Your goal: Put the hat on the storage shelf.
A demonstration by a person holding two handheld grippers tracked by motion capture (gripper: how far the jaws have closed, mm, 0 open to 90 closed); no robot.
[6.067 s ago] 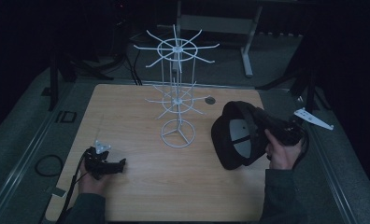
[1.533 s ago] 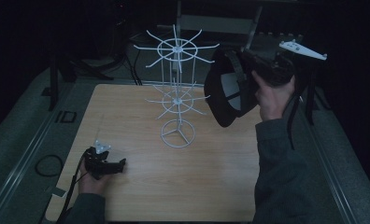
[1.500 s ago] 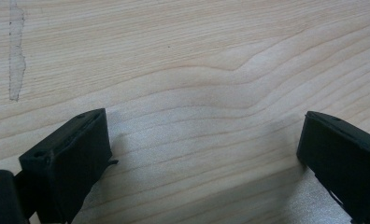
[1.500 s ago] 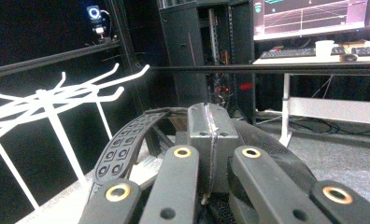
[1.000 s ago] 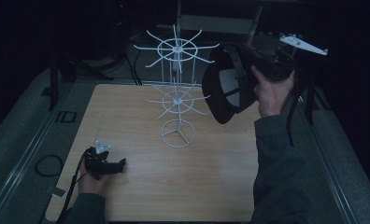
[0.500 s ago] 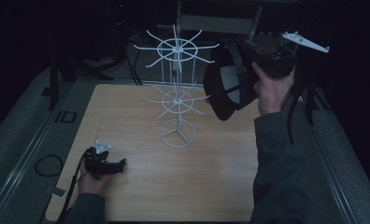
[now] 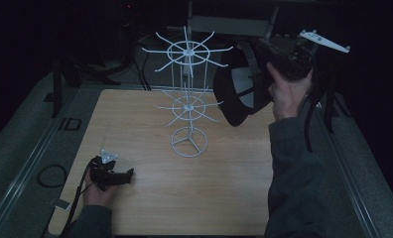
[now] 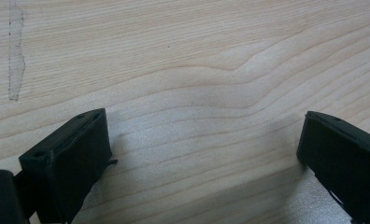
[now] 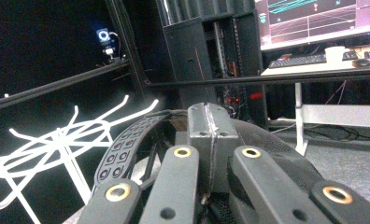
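With its fingers (image 9: 211, 135) clamped together on the back edge of a black cap (image 7: 239, 91), the right gripper (image 7: 284, 54) holds the cap in the air, beside the top ring of the white wire rack (image 7: 187, 94) and just right of its hooks. In the right gripper view the cap's snap strap curves off to the left of the closed fingers, with the rack's top hooks just past it. Cap hangs opening toward the rack, above the tabletop's (image 7: 224, 198) far right part. Rack stands mid-tabletop on a round base. The left gripper (image 7: 110, 173) rests on the near left of the tabletop, fingers (image 8: 66, 158) wide apart, bare wood between them.
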